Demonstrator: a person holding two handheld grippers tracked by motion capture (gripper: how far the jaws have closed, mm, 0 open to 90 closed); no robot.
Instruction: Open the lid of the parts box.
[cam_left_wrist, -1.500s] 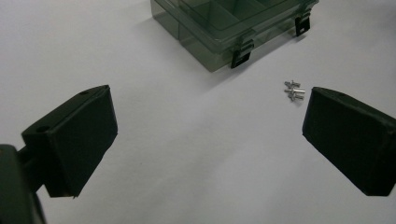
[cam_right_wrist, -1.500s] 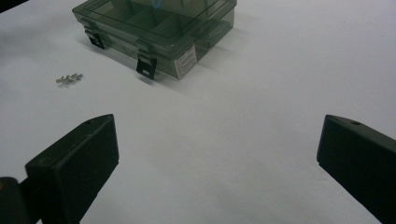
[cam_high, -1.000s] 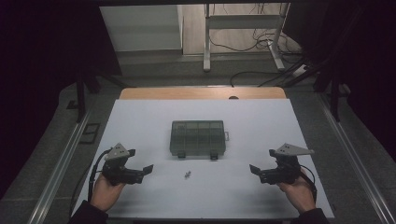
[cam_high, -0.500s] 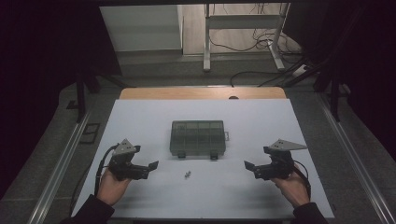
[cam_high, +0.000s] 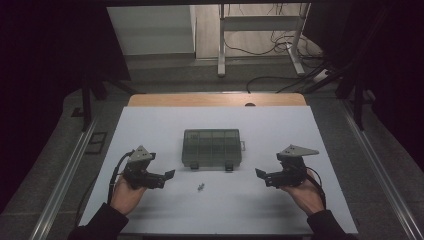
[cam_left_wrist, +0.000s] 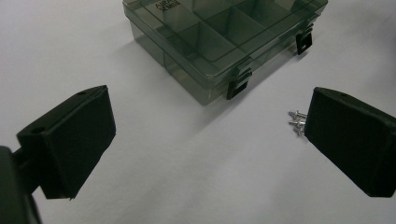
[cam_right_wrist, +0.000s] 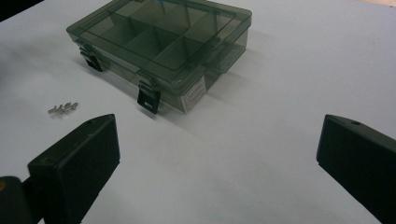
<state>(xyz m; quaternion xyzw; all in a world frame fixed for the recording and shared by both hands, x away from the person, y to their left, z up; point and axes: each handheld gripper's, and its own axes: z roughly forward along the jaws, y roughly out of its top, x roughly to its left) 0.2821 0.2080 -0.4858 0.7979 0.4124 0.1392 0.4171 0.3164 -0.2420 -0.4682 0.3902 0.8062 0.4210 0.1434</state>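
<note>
High view puts your left gripper (cam_high: 169, 176) at the lower left of the white table (cam_high: 150, 125) and your right gripper (cam_high: 260, 175) at the lower right, both tips turned inward toward the middle of the frame. Between them, slightly closer to your left one and a little below their tips, lies a small cluster of screws (cam_high: 200, 187). Just above the screws, at the centre of the picture, sits the smoky compartment box (cam_high: 211, 147) with its lid down and two black latches on the near edge.

Left gripper view shows your jaws spread wide with nothing between them but bare table. The box (cam_left_wrist: 224, 42) fills the upper middle, and the screws (cam_left_wrist: 297, 122) peek out at the right, just beside the inner edge of the right-hand jaw.

Right gripper view has your jaws equally wide apart and empty. The box (cam_right_wrist: 161, 46) takes the upper centre-left, a white label on its side wall, while the screws (cam_right_wrist: 62, 108) lie at the left, just above the left-hand jaw and apart from it.
</note>
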